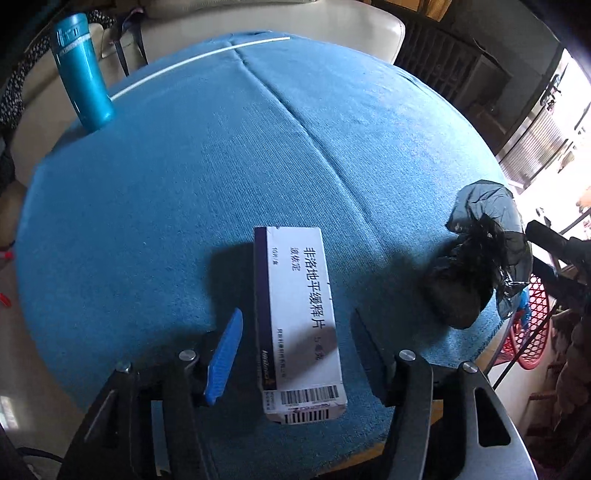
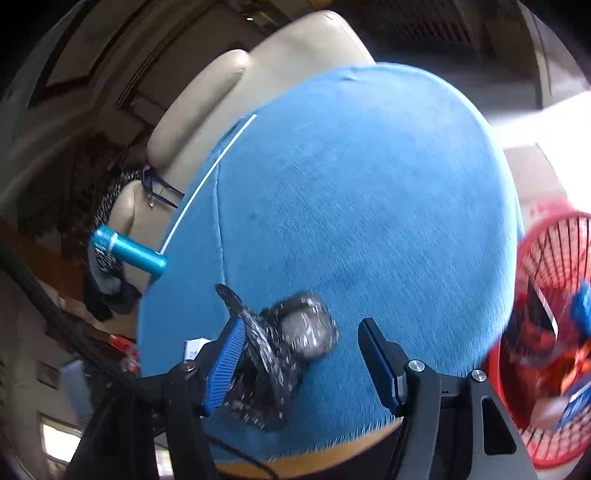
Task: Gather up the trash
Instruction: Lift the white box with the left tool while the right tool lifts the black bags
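A white medicine box [image 1: 299,295] with dark print and barcodes lies on the blue cloth table [image 1: 184,184]. It sits between the jaws of my left gripper [image 1: 297,312], which is open, with a gap on each side of the box. At the table's right edge lies a crumpled black plastic bag [image 1: 469,273]. In the right wrist view that black bag [image 2: 273,354] sits between the jaws of my right gripper [image 2: 303,322]. It leans against the left blue pad [image 2: 225,365], while the right pad [image 2: 376,365] stands well apart from it, so this gripper is open.
A red mesh basket [image 2: 546,295] with colourful packaging inside stands just beyond the table's right edge, low down [image 1: 532,332]. A teal bottle [image 1: 83,74] stands at the far left of the table. A beige cushioned seat [image 1: 258,26] lies behind the table.
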A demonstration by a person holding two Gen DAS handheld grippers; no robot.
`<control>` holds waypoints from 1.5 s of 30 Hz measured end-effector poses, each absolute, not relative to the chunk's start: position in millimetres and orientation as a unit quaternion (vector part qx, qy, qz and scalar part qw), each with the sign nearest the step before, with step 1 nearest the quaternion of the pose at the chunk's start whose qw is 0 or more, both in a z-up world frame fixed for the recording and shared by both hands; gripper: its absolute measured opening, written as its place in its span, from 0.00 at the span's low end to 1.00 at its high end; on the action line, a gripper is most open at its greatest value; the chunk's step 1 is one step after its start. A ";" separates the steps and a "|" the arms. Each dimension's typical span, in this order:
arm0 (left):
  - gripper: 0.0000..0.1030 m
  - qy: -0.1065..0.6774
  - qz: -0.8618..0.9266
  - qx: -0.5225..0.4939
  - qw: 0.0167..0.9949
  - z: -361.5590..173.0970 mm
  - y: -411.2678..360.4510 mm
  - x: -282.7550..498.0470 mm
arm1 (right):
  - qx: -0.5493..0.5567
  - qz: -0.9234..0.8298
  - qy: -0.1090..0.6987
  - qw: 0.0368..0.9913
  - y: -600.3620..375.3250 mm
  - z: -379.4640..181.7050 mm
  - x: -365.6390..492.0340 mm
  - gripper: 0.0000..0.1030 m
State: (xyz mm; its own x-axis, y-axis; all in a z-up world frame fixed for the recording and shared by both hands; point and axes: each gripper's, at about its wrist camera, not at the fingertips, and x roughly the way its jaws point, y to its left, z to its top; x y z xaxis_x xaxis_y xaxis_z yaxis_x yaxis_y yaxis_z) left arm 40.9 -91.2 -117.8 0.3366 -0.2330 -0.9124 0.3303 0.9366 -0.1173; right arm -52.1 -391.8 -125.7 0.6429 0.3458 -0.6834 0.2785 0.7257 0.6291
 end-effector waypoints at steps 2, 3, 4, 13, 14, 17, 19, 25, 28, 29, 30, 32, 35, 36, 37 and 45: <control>0.60 0.549 -0.175 0.043 0.816 -117.3 -91.5 41.5 | 0.379 0.022 0.422 0.823 -391.3 -126.1 -55.6 0.65; 0.60 0.548 -0.176 0.042 0.817 -117.0 -92.3 41.3 | 0.379 0.017 0.426 0.821 -389.3 -126.7 -54.4 0.65; 0.60 0.547 -0.178 0.041 0.817 -116.2 -92.8 40.7 | 0.383 0.011 0.431 0.817 -387.8 -128.9 -50.1 0.65; 0.60 0.544 -0.176 0.027 0.820 -112.7 -80.8 42.9 | 0.416 0.008 0.477 0.774 -369.0 -156.8 -14.5 0.46; 0.60 0.544 -0.177 0.027 0.820 -113.0 -80.4 43.0 | 0.423 0.015 0.479 0.769 -363.9 -160.0 -10.1 0.43; 0.60 0.541 -0.179 0.029 0.821 -112.8 -79.1 42.2 | 0.390 0.019 0.480 0.786 -345.6 -155.3 0.2 0.39; 0.60 0.539 -0.180 0.032 0.822 -113.5 -79.2 41.8 | 0.363 0.026 0.484 0.796 -333.8 -152.6 5.0 0.39; 0.60 0.553 -0.177 0.026 0.814 -121.4 -77.1 45.4 | 0.311 0.038 0.489 0.814 -315.2 -149.7 6.1 0.40; 0.60 0.552 -0.179 0.027 0.814 -121.5 -77.8 44.9 | 0.302 0.047 0.492 0.815 -310.6 -149.4 6.9 0.41; 0.60 0.550 -0.179 0.030 0.815 -121.1 -79.0 44.3 | 0.302 0.050 0.492 0.815 -309.8 -149.5 5.9 0.41; 0.58 0.547 -0.180 0.031 0.817 -120.8 -79.6 43.5 | 0.300 0.052 0.491 0.816 -309.9 -149.3 4.2 0.40; 0.47 0.548 -0.182 0.029 0.816 -122.6 -85.8 44.5 | 0.292 0.057 0.488 0.820 -309.8 -147.5 1.3 0.39; 0.46 0.544 -0.183 0.027 0.819 -122.8 -87.8 43.9 | 0.284 0.058 0.478 0.829 -313.0 -142.4 -7.1 0.38; 0.45 0.543 -0.181 0.028 0.820 -122.8 -88.6 43.7 | 0.280 0.059 0.476 0.832 -312.9 -140.8 -9.3 0.37; 0.45 0.542 -0.179 0.028 0.821 -121.7 -89.5 43.7 | 0.278 0.059 0.473 0.834 -312.8 -139.4 -10.7 0.37; 0.45 0.503 -0.180 0.052 0.844 -93.1 -104.5 32.0 | 0.266 0.047 0.437 0.858 -332.3 -117.9 -31.9 0.37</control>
State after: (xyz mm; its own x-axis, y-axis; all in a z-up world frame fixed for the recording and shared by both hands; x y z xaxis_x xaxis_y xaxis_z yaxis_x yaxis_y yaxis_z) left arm 32.0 -104.5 -93.1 0.4285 -0.2506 -0.8681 0.3558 0.9299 -0.0927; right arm -31.9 -332.3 -117.9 0.6140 0.3131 -0.7245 0.1507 0.8545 0.4971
